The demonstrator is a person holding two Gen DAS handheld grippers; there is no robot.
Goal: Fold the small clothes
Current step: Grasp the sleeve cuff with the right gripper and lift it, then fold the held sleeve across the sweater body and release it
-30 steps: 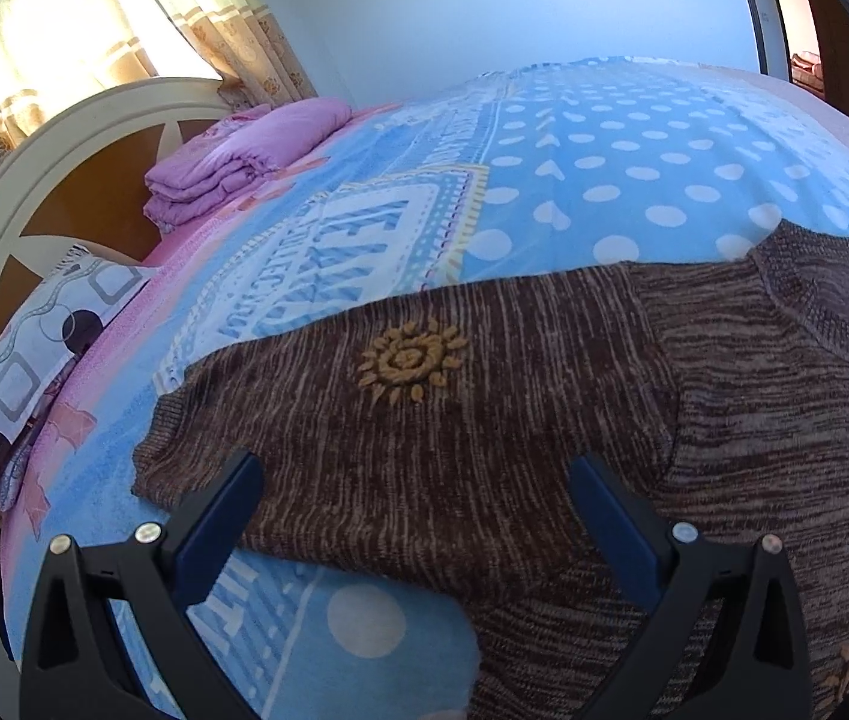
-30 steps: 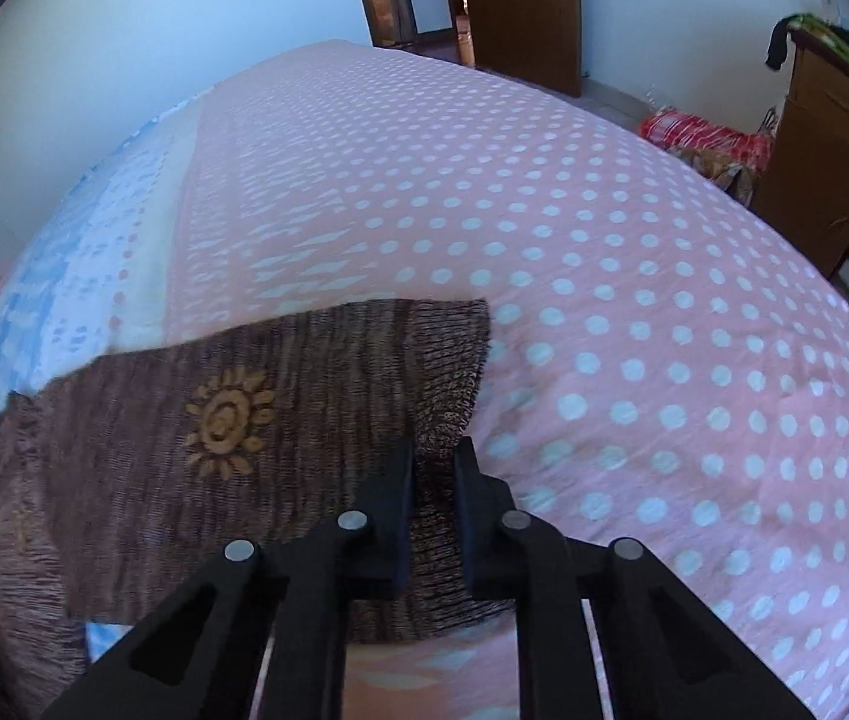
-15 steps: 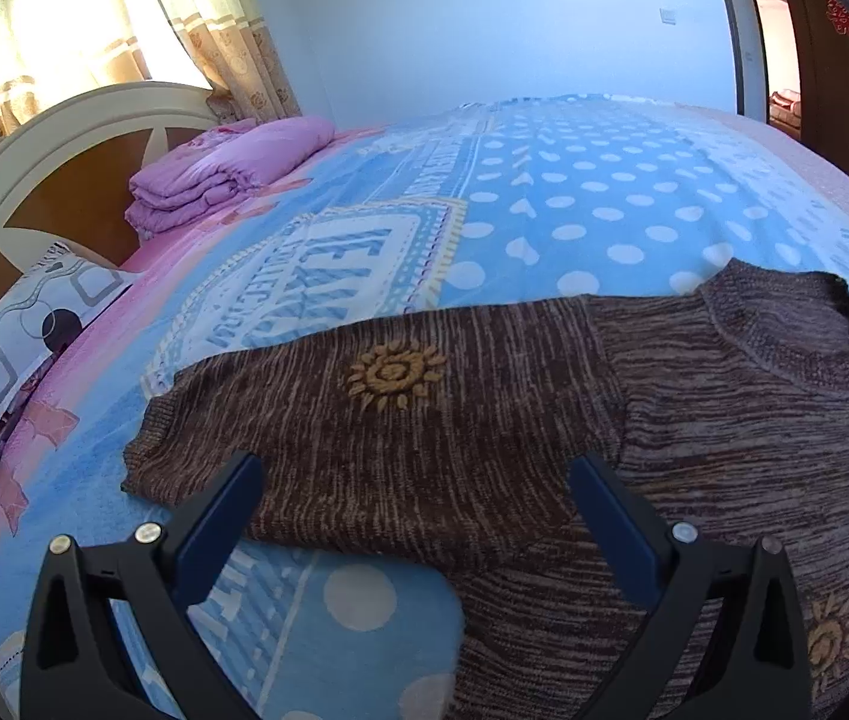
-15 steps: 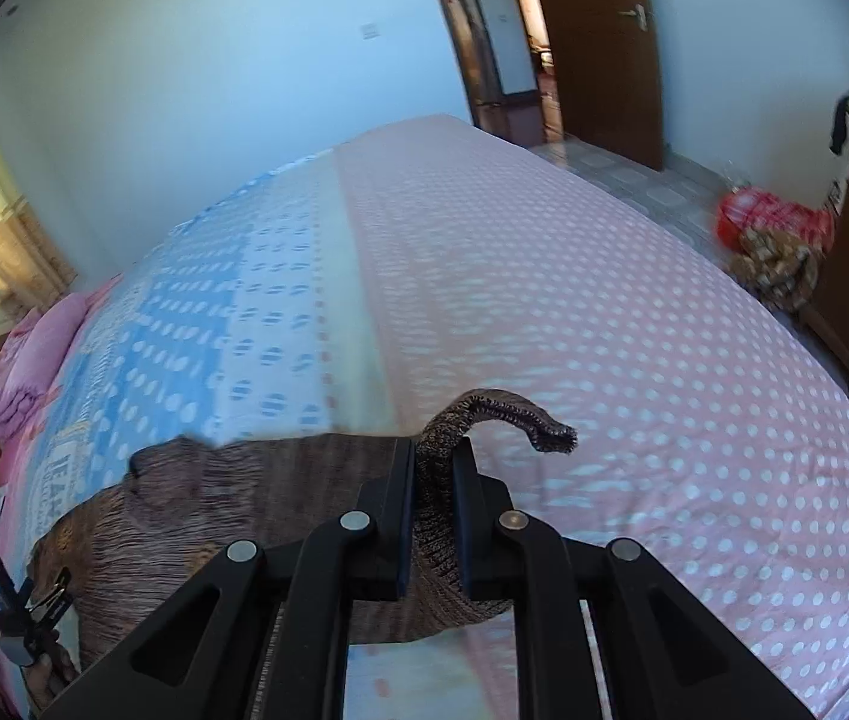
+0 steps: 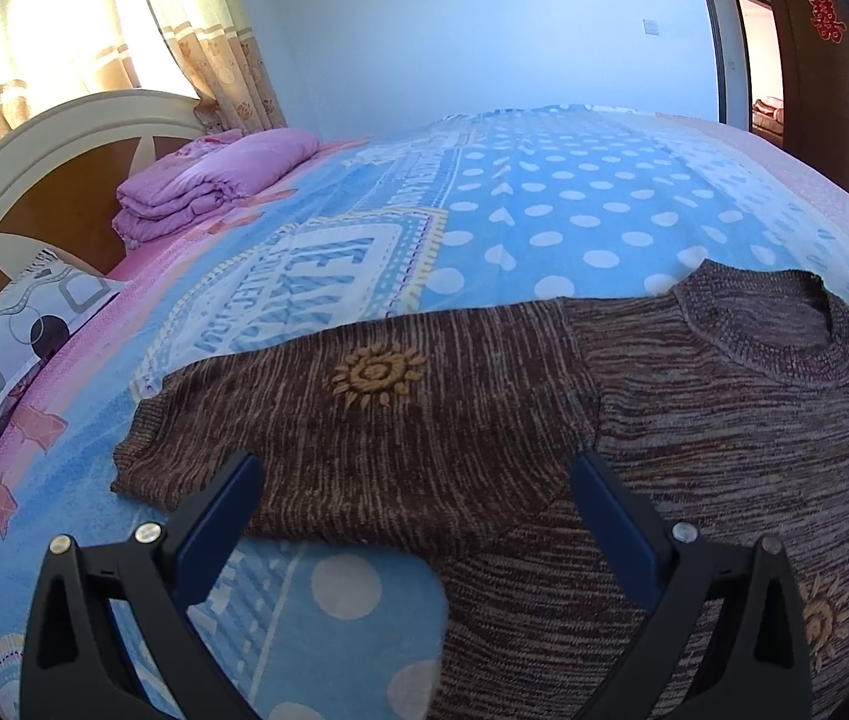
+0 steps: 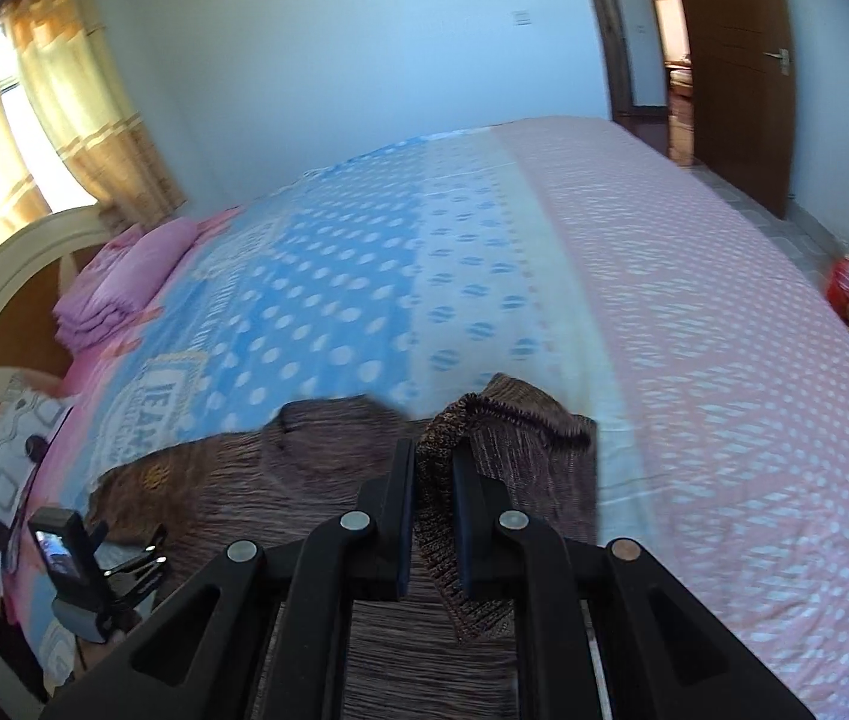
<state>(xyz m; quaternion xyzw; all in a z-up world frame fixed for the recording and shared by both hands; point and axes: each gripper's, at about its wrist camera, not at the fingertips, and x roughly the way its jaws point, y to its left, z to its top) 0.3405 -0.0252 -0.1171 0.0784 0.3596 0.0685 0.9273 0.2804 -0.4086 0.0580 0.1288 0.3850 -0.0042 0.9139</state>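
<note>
A brown knit sweater point(image 5: 694, 438) with yellow sun motifs lies spread on the bed, its one sleeve point(image 5: 364, 420) stretched out to the left. My left gripper point(image 5: 415, 498) hovers open just above that sleeve, nothing between its blue pads. In the right wrist view my right gripper point(image 6: 433, 480) is shut on the other sleeve point(image 6: 514, 438), lifted off the bed and carried over the sweater's body point(image 6: 316, 480). The left gripper point(image 6: 142, 558) shows small at the lower left there.
The bed point(image 5: 574, 210) has a blue dotted cover and a pink dotted part point(image 6: 724, 330). A folded purple quilt point(image 5: 208, 180) and a patterned pillow point(image 5: 4, 348) lie by the headboard point(image 5: 64, 180). A brown door point(image 6: 742, 60) stands at the far right.
My right gripper has lifted the sleeve off the bed and swung it left over the sweater, rolling as it rose. The left gripper stayed above the other sleeve, tilting slightly.
</note>
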